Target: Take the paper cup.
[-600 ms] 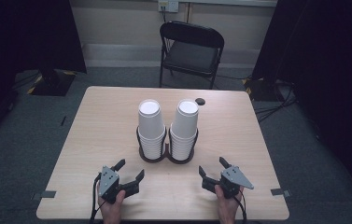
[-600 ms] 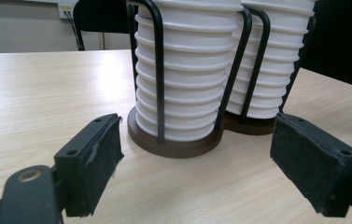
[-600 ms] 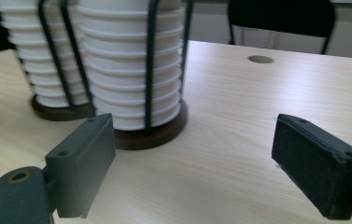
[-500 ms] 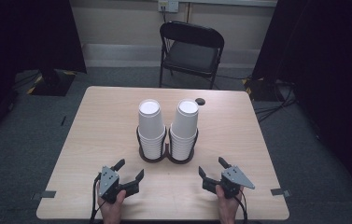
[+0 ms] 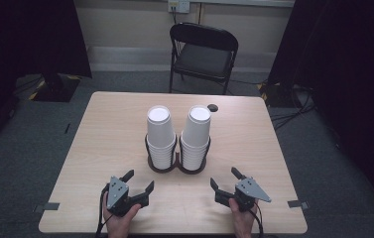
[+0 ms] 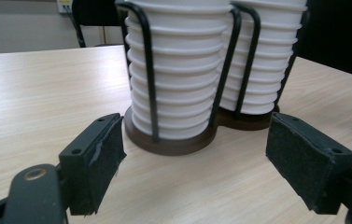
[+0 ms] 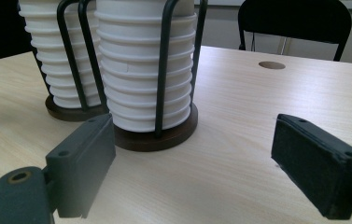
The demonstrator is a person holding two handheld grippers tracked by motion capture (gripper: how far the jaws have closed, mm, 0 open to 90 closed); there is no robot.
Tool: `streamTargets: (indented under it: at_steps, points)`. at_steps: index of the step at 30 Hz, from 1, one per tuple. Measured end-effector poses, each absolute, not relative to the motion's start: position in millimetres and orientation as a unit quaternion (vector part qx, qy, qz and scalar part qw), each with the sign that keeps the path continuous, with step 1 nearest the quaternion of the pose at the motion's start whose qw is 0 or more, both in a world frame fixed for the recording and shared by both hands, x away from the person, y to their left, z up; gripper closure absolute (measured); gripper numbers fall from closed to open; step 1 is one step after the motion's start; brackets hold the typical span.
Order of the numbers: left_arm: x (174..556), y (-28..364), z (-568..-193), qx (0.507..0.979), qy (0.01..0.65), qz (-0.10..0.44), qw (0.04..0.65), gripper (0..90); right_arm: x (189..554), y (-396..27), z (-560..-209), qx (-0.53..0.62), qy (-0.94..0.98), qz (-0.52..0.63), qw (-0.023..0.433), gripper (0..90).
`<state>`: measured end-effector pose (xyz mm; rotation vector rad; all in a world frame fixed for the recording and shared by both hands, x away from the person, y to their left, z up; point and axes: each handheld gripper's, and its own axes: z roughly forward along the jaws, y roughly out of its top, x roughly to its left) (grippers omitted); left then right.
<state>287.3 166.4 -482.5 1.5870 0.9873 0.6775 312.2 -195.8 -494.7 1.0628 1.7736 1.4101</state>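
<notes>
Currently I hold both grippers, left (image 5: 137, 182) and right (image 5: 222, 178), low over the bench (image 5: 100, 144), fingers released and empty, aimed at the two stacks of white paper cups (image 5: 160, 136) in their wire holder (image 5: 177, 162) mid-bench, probably readying a pick.

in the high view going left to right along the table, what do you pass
left claw → left stack of paper cups → right stack of paper cups → right claw; both claws sit open near the front edge, apart from the cup holder.
</notes>
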Motion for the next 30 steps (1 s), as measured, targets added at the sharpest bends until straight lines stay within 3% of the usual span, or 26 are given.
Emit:
streamTargets:
  at_steps: [30]
  points:
    - [300, 130, -443, 0.7, 0.355, 0.254, 0.565, 18.9, 312, -196, -495, 0.413, 0.671, 0.53, 0.313, 12.9]
